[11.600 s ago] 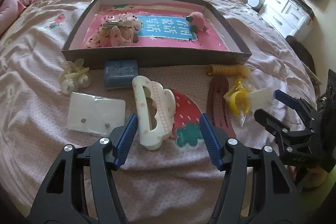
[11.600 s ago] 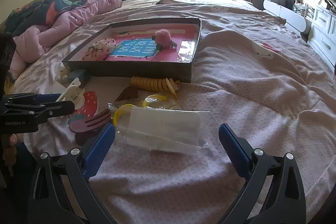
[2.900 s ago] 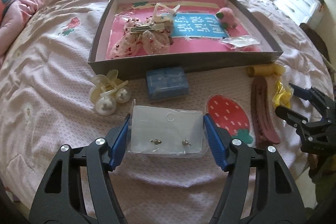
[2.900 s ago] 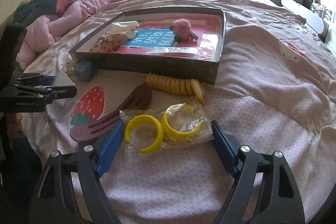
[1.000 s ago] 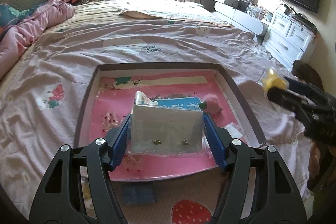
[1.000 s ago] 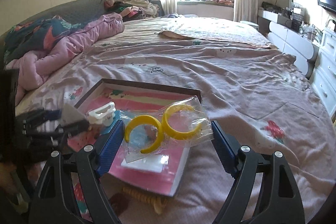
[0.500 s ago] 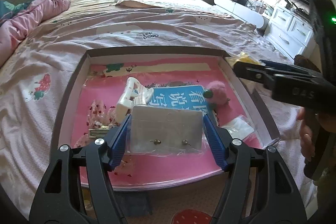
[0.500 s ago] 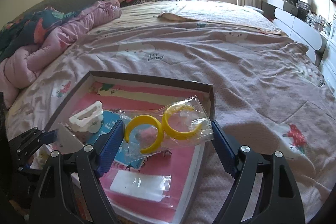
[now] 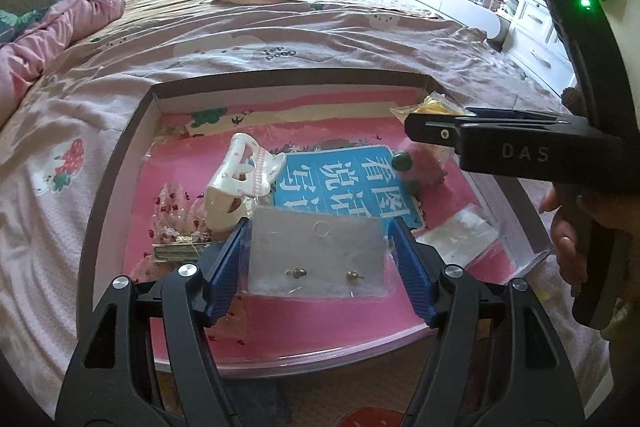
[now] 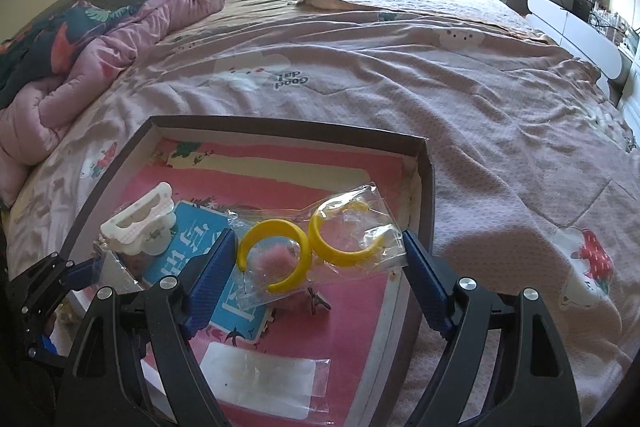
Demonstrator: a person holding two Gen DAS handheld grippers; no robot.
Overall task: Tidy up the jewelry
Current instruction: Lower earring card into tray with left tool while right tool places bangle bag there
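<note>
Left gripper (image 9: 316,259) is above the near part of the box (image 9: 120,163) on the bed (image 9: 280,27). Its jaws have just been opening, with the clear packet of stud earrings (image 9: 316,255) between them. A narrow gap shows between the packet and both blue pads (image 9: 224,267), so the grip is released; whether the packet rests on the pink lining of the box cannot be told. Right gripper (image 10: 318,267) is above the right side of the same box, clenched on the clear bag of yellow hoop earrings (image 10: 316,239), both pads against the bag's ends. Inside the box lie a white hair claw (image 9: 236,187), a bow clip (image 9: 176,227), a pink pompom (image 9: 420,167) and a small flat packet (image 10: 260,375).
</note>
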